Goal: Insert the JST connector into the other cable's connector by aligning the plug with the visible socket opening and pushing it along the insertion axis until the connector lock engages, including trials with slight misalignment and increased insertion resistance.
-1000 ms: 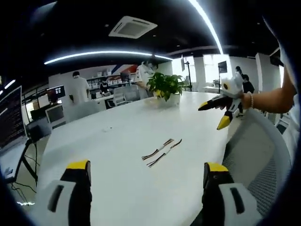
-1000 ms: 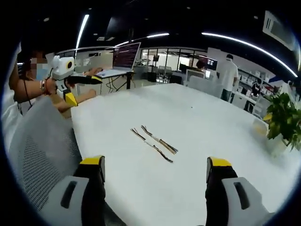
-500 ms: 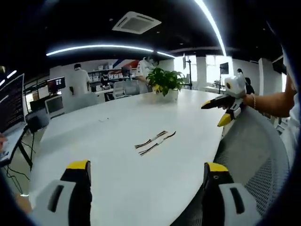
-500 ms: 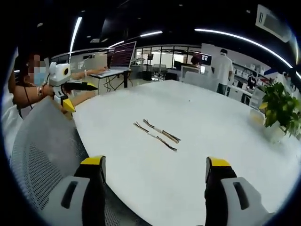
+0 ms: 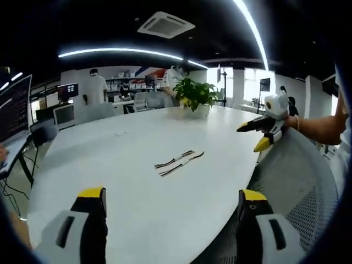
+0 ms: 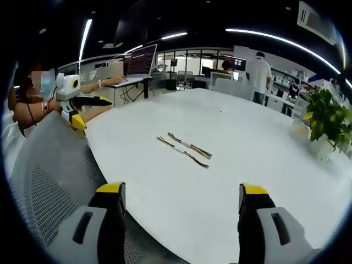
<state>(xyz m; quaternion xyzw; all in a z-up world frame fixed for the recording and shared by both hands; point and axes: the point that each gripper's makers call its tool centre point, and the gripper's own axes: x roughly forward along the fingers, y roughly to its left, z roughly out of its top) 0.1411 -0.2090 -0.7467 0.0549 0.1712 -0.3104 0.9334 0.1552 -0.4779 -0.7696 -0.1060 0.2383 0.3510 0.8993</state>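
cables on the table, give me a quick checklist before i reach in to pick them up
1. Both cables lie loose, side by side on the white table: ok.
2. Left gripper open, nothing held: ok.
3. Right gripper open, nothing held: ok.
4. Table around the cables free of clutter; potted plant sits far behind: ok.
5. Mesh chair back stands between the grippers and the table edge: not ok.
6. Plug and socket facing each other: cannot tell, too small.

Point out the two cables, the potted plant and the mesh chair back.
cables point(image 5: 179, 163): left gripper view, middle of the pair lying on the table
plant point(image 5: 196, 94): left gripper view, its leaves
chair back point(image 6: 47, 170): right gripper view, the mesh panel
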